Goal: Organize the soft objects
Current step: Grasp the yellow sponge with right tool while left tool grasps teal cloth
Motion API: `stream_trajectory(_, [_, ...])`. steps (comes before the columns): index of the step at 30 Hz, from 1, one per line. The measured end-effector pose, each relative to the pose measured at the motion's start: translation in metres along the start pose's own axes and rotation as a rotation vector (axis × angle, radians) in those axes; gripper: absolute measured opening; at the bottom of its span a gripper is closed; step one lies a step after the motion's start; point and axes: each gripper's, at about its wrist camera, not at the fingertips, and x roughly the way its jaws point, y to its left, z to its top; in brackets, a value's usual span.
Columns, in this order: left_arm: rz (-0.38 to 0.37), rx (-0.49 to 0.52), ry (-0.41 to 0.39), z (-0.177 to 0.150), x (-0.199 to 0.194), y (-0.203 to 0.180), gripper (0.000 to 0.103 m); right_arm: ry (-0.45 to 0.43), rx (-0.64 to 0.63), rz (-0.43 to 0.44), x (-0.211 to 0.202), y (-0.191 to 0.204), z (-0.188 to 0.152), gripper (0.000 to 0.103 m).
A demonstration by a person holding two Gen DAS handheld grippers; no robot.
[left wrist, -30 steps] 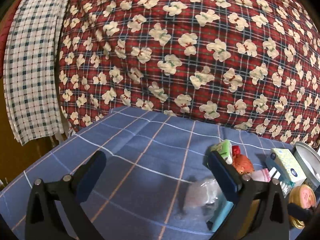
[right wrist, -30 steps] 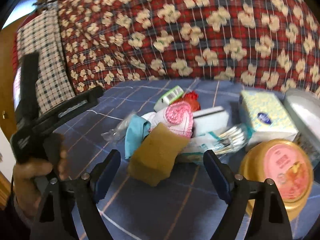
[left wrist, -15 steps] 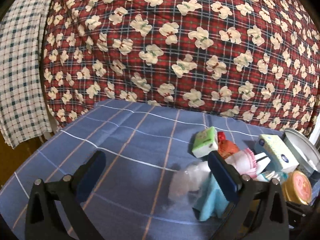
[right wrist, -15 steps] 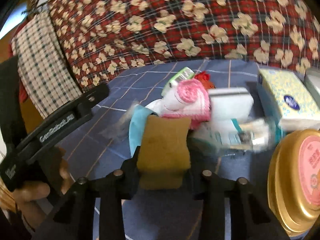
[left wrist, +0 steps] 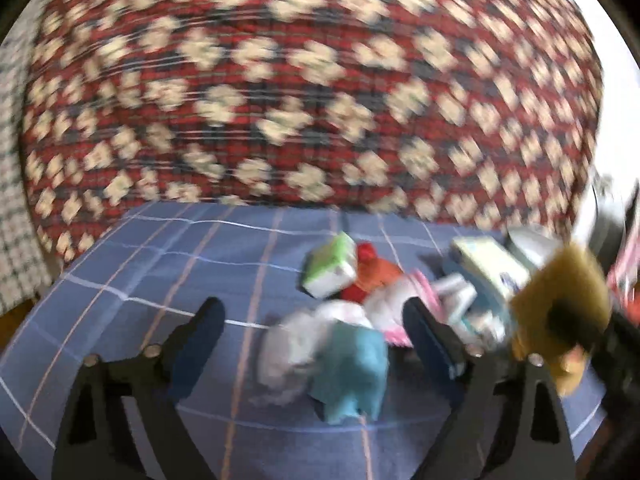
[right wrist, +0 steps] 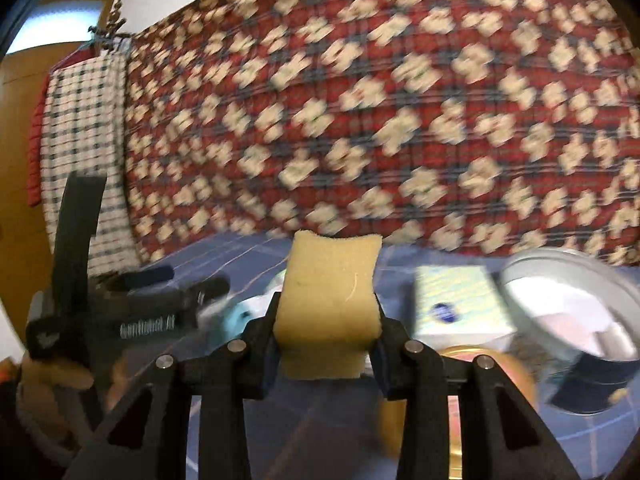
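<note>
Pinching tan sponge (right wrist: 329, 304) in right gripper (right wrist: 326, 332), left gripper (left wrist: 316, 320) fingers spread, bare blue cloth (left wrist: 160, 264) leftward.

Blue plaid cloth surface (left wrist: 168, 264), teal cloth (left wrist: 352, 364), green-white packet (left wrist: 330, 270), tissue box (right wrist: 456, 300), gold tin (right wrist: 472, 364)

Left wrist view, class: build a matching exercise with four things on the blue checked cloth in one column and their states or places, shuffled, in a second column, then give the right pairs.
Things:
1. tan rectangular sponge
2. left tongs
3. teal folded cloth
4. green-and-white small packet

States or places:
A. open, holding nothing
B. lying between the open tongs
C. gripped and lifted by the right tongs
D. beside the red-orange soft lump, farther back

Pairs: 1-C, 2-A, 3-B, 4-D
</note>
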Motion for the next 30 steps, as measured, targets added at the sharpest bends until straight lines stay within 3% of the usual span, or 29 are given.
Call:
stream_trajectory(3, [-0.042, 0.097, 0.073, -0.004, 0.011, -0.022, 0.083, -0.027, 0.032, -0.014, -0.007, -0.012, 0.002, 0.04])
stream_trajectory(8, [-0.045, 0.074, 0.172, -0.005, 0.029, -0.023, 0.081, -0.031, 0.04, 0.005, -0.01, -0.012, 0.002, 0.04])
stream_trajectory(11, [-0.03, 0.034, 0.237, -0.008, 0.042, -0.017, 0.062, -0.022, 0.033, 0.013, -0.008, -0.007, 0.001, 0.041])
stream_trajectory(14, [-0.02, 0.033, 0.262, -0.01, 0.047, -0.017, 0.052, -0.022, 0.026, 0.018, -0.008, -0.003, -0.001, 0.041])
stream_trajectory(16, [-0.019, 0.04, 0.263, -0.011, 0.047, -0.019, 0.037, -0.025, 0.017, 0.014, -0.008, -0.002, -0.002, 0.041])
stream_trajectory(17, [-0.026, 0.041, 0.263, -0.012, 0.047, -0.02, 0.024, -0.026, 0.015, 0.013, -0.008, -0.001, -0.002, 0.041])
stream_trajectory(22, [-0.036, 0.022, 0.232, -0.01, 0.041, -0.016, 0.018, -0.034, 0.02, 0.001, -0.009, -0.002, -0.001, 0.041])
stream_trajectory(30, [-0.071, -0.048, 0.018, -0.007, 0.001, -0.011, 0.018, -0.069, -0.019, -0.016, -0.015, 0.002, 0.0, 0.041])
